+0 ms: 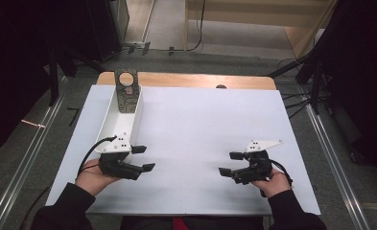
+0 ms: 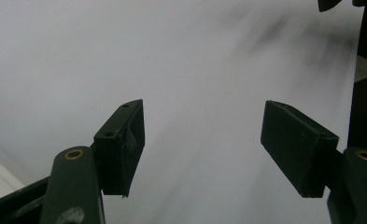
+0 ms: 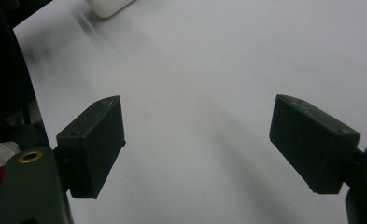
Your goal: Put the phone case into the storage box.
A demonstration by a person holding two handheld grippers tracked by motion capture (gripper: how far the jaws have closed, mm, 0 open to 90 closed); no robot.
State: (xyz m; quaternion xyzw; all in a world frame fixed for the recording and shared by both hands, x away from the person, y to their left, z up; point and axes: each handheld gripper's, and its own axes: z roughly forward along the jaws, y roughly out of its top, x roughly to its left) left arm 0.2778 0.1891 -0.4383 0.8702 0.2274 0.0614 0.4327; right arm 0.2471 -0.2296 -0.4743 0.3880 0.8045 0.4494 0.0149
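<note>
Nothing is held yet: the left gripper (image 1: 142, 158) and right gripper (image 1: 230, 163) are kept low near the table's (image 1: 200, 124) front edge, jaws apart and empty. A white tray (image 1: 121, 122) with a dark patterned plate (image 1: 127, 93) lies untouched along the left edge, just beyond the left gripper.

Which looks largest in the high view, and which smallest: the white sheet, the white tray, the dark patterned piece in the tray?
1. White sheet, by far the largest.
2. White tray, long and narrow.
3. Dark patterned piece, smallest; it leans in the tray's far end, farther from the camera, but the order stays plain.
</note>
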